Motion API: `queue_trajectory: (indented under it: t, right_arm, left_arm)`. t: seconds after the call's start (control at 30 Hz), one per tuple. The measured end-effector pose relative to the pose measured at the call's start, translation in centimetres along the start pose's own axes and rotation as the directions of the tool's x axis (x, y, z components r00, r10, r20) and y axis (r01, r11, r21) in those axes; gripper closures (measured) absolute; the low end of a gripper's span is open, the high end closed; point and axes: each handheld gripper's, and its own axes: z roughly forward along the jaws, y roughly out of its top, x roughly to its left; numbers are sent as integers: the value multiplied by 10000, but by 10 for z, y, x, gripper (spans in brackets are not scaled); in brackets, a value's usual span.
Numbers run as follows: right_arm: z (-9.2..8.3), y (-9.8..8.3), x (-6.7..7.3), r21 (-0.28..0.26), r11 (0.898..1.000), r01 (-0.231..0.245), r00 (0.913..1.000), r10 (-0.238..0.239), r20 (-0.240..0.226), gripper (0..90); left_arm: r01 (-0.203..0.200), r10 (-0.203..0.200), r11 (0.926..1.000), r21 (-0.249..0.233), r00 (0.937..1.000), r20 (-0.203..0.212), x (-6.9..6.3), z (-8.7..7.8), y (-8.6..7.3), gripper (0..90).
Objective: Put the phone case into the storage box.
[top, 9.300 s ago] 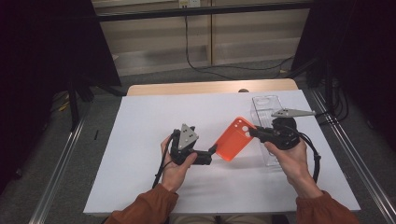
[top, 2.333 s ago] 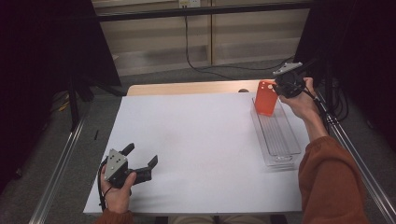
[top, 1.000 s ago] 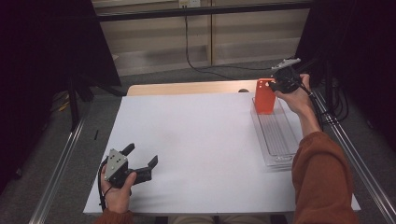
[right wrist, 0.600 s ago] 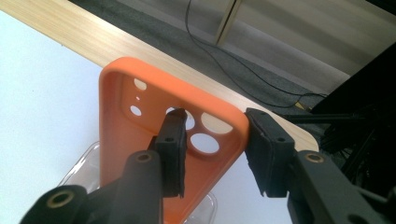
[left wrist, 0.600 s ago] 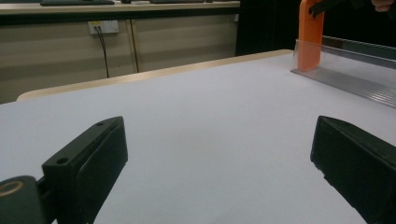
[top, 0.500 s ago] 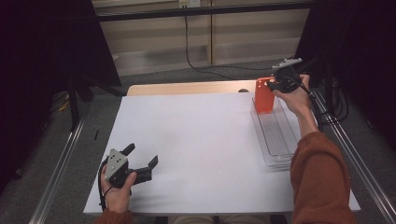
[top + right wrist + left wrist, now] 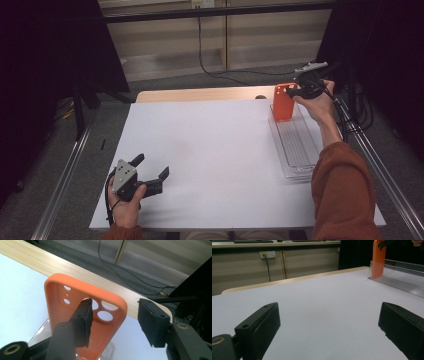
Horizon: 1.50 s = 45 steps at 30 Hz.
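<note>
- The orange phone case [image 7: 283, 102] stands upright at the far end of the clear tray [image 7: 300, 150], at the upper right of the high view, its lower edge down inside the tray.
- The right claw [image 7: 294, 90] is at the case's top edge. In the right gripper view the jaws stand apart around that edge, one jaw in front of the inner face with the camera holes, the other clear of the case on the outer side. It looks open and not clamping; whether the near jaw touches the case I cannot tell.
- The left claw [image 7: 151, 172] sits low over the white counter [image 7: 210, 160] at the lower left of the high view, well apart from the tray. Its jaws are spread wide with nothing between them, as the left gripper view shows, with the case [image 7: 378, 258] and tray wall [image 7: 399, 277] far off at the upper right of that frame.
- Judged from this, carrying the case to the tray is done, and the case is set in the tray's far end.
- What seems left: draw the right claw away without tipping the case, and see whether it stays on its edge or needs to be laid flat along the tray.
- The rest of the tray looks bare, and no other item lies on the counter.
</note>
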Motion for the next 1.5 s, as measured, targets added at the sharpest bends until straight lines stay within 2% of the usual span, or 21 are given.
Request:
queue_trajectory:
  t: [0.7, 0.8, 0.93, 1.33, 1.5]
  right_arm:
    - [-4, -3, -6, -137, 9964, -842, 9964, 840, -145, 223]
    - [-4, -3, -5, -146, 9954, -949, 9954, 947, -131, 151]
    - [-4, -3, -4, -114, 9933, -1154, 9932, 1152, -189, 107]
    - [-12, -5, -9, -283, 9849, -1710, 9850, 1702, -291, 84]
    - [-16, -11, -13, -523, 9798, -1932, 9807, 1912, -408, 59]
  left_arm:
    - [44, -44, 10000, -68, 10000, -17, 0, -1, 0, 39]
    - [11, -12, 10000, -71, 10000, -66, -1, -1, 0, 39]
    - [8, -9, 9999, -136, 9999, -107, -1, -3, 1, 39]
    - [101, -104, 9999, -94, 9995, -285, 1, -2, 1, 39]
    - [180, -187, 9997, -176, 9990, -408, 2, -4, 1, 39]
